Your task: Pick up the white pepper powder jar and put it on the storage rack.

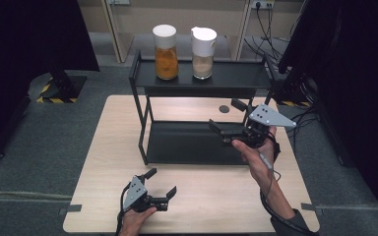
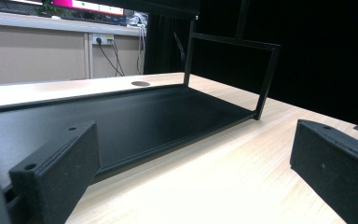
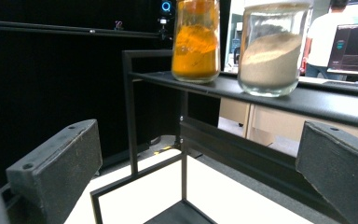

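A black two-tier metal rack [image 1: 226,78] stands at the back of the wooden table [image 1: 108,162]. On its top shelf sit a jar of orange powder [image 1: 166,53] [image 3: 196,39] and a jar of beige powder [image 1: 203,54] [image 3: 270,53], both with white lids. My right gripper [image 1: 226,118] is open, held over the right part of the rack's lower shelf [image 1: 187,142] [image 2: 135,121], below the jars. My left gripper [image 1: 160,183] rests open near the table's front edge, facing the rack, with nothing between its jaws.
A round cable hole [image 1: 224,109] [image 2: 140,83] lies in the table behind the rack. Black stands and cables [image 1: 295,83] crowd the floor at the right. Bare tabletop stretches in front of the rack.
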A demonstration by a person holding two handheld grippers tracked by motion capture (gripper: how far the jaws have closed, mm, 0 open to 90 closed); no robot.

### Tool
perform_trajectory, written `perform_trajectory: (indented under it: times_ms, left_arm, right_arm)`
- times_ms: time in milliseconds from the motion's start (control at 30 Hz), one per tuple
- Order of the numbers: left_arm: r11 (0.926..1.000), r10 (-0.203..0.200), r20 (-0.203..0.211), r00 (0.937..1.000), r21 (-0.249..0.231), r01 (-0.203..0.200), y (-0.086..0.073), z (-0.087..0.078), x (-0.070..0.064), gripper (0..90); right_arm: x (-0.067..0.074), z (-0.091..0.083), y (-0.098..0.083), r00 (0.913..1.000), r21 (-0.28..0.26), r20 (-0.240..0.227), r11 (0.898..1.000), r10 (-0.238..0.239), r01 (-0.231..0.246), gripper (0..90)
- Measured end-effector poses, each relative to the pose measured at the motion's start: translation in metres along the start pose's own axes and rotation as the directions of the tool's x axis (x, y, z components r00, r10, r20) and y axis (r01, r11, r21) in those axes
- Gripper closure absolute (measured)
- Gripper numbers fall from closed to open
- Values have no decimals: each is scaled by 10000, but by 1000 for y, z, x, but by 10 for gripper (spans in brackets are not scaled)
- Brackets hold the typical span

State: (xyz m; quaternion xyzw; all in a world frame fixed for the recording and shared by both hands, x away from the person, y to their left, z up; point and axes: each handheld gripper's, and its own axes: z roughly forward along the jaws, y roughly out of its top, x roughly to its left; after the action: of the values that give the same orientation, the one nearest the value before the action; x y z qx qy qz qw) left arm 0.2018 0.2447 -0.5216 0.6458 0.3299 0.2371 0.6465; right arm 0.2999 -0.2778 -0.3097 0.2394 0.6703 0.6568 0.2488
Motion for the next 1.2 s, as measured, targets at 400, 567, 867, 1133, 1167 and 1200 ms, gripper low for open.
perform_trajectory:
  times_ms: [400,567,867,1133,1167,1200]
  left_arm:
    - [10000,2,-8,10000,-12,-2,0,0,0,10]
    - [10000,0,-20,10000,-20,0,-1,0,0,10]
    - [10000,24,-17,10000,-29,-24,-1,0,0,10]
    - [10000,9,-35,10000,-37,-9,-1,0,0,10]
    - [10000,8,-38,10000,-39,-8,-1,0,0,10]
    - [10000,2,-39,10000,-37,-2,-1,0,0,10]
  right_arm:
    - [5,-6,-27,9998,198,-122,9997,158,-156,4]
    - [7,-10,-38,9999,180,-67,9998,89,-88,4]
    - [13,-16,-60,9998,421,-174,9991,15,-8,4]
    - [18,-18,-80,9996,621,-281,9981,61,-44,4]
    - [18,-18,-82,9995,631,-296,9980,77,-58,4]
    - [18,-18,-84,9995,640,-315,9979,82,-61,4]
